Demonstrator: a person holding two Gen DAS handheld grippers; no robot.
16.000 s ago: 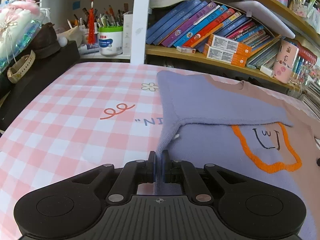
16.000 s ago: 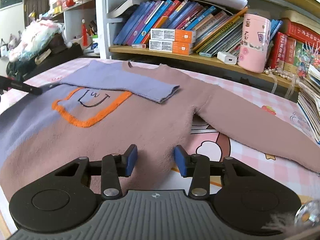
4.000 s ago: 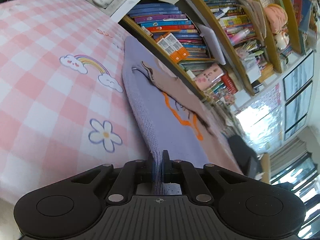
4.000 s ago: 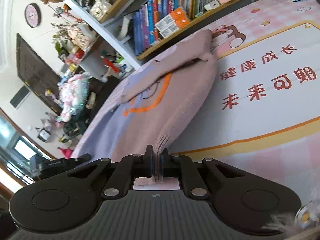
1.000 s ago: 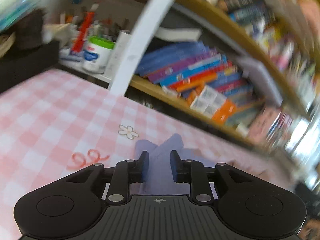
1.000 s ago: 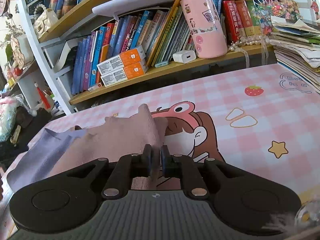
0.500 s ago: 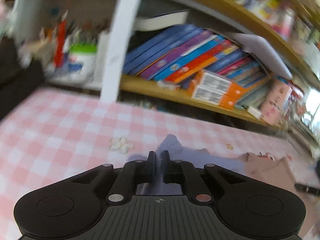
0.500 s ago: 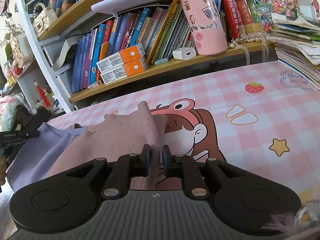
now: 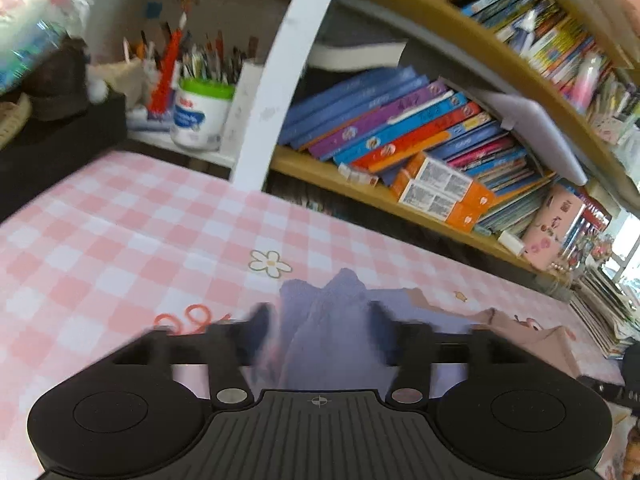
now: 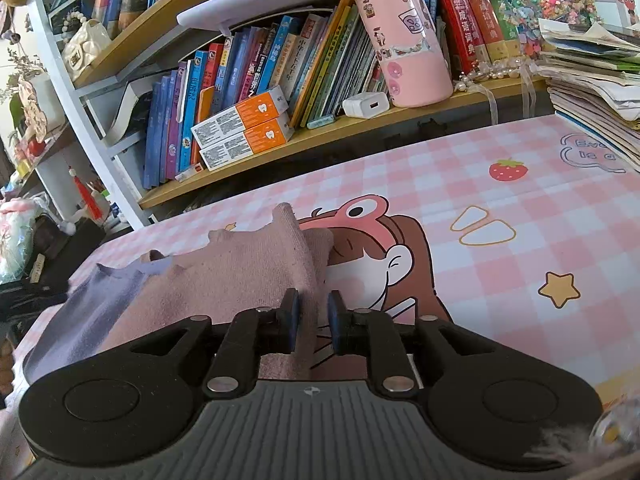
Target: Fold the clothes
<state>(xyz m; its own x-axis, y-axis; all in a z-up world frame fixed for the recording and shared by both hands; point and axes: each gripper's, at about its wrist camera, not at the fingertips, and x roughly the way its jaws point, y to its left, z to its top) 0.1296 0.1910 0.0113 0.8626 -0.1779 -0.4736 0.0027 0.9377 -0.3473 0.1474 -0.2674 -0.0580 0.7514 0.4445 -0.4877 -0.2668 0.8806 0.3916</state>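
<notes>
Both claws have just let go. The sweater [image 10: 224,280], mauve with a lilac side, lies bunched on the pink checked table [image 10: 520,216], a raised corner poking between the fingers of each claw. A moment ago the left gripper [image 9: 320,320] was pinched shut; now it is spread wide and motion-blurred. The right gripper [image 10: 312,316] has parted slightly, cloth loose between its blue pads. That fold looks laid down; a fresh grip probably comes next.
</notes>
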